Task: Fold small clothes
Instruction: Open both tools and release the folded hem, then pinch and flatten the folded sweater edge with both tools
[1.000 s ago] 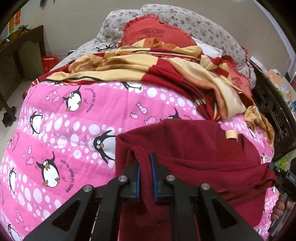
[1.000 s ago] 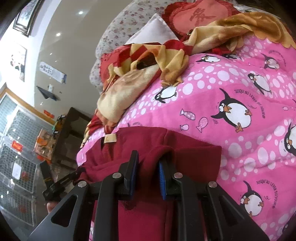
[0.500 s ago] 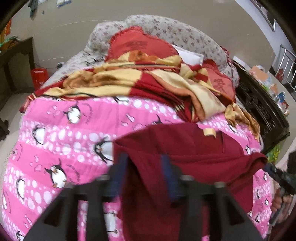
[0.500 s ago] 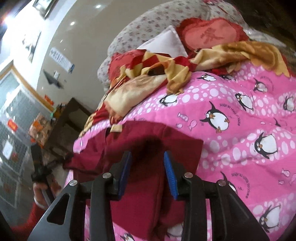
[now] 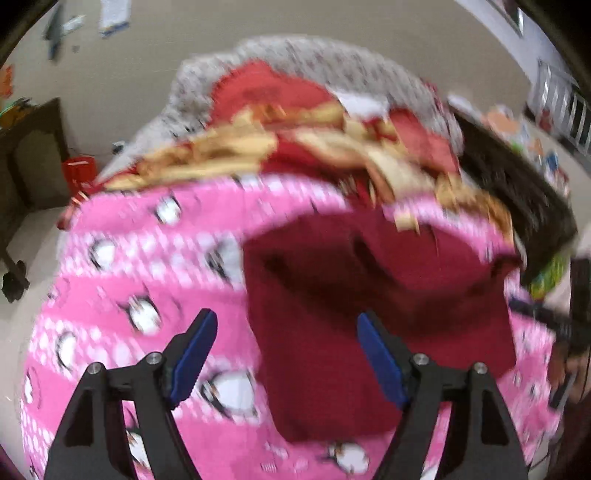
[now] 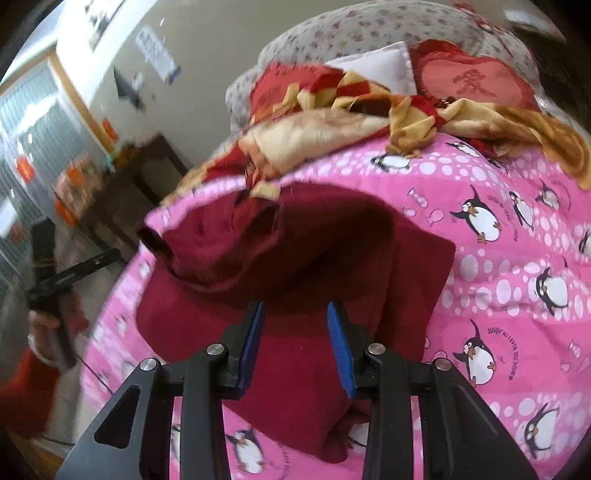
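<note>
A dark red garment [image 5: 351, 302] lies folded over on the pink penguin quilt [image 5: 122, 266]; it also shows in the right wrist view [image 6: 303, 258]. My left gripper [image 5: 286, 325] is wide open and empty, raised above the garment's near left edge. My right gripper [image 6: 295, 314] is open and empty above the garment's near edge. The left wrist view is blurred by motion. In the right wrist view the quilt [image 6: 517, 258] spreads to the right.
A red and yellow blanket [image 6: 351, 122] is bunched at the far end of the bed, with a red cushion [image 6: 476, 81] and floral pillows [image 6: 351, 33] behind. A dark wooden cabinet [image 5: 513, 192] stands beside the bed. A red bin [image 5: 79, 171] sits on the floor.
Both grippers have let go of the red garment, opened and pulled back and up. The garment now lies on the quilt.
</note>
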Demonstrator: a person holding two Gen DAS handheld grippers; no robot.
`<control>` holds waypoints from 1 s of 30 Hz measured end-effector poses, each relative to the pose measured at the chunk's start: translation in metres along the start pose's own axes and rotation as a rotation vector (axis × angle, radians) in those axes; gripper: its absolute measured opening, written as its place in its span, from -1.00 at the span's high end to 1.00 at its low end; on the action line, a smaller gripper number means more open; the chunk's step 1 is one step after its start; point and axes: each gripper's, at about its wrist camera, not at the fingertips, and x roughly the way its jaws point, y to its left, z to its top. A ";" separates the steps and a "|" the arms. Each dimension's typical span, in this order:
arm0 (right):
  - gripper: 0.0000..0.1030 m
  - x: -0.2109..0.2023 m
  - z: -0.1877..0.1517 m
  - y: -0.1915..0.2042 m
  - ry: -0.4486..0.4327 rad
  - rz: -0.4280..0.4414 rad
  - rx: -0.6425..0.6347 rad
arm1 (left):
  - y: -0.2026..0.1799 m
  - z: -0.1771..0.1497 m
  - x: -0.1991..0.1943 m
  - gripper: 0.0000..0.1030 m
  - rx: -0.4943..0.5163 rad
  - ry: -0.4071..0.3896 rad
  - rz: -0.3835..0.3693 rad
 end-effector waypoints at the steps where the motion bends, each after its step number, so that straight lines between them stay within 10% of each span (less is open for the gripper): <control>1: 0.08 0.004 -0.001 0.003 0.010 -0.012 -0.019 | -0.007 -0.006 0.006 -0.58 0.022 0.018 0.004; 9: 0.09 0.051 0.026 0.020 0.045 -0.031 -0.064 | -0.053 0.012 0.057 -0.48 0.123 0.000 0.102; 15: 0.09 0.065 0.072 -0.013 -0.068 -0.126 0.083 | -0.024 0.054 0.096 -0.46 -0.025 -0.013 0.238; 30: -0.22 0.042 0.078 -0.048 -0.122 -0.191 0.082 | 0.018 0.069 0.069 -0.65 -0.084 -0.080 0.076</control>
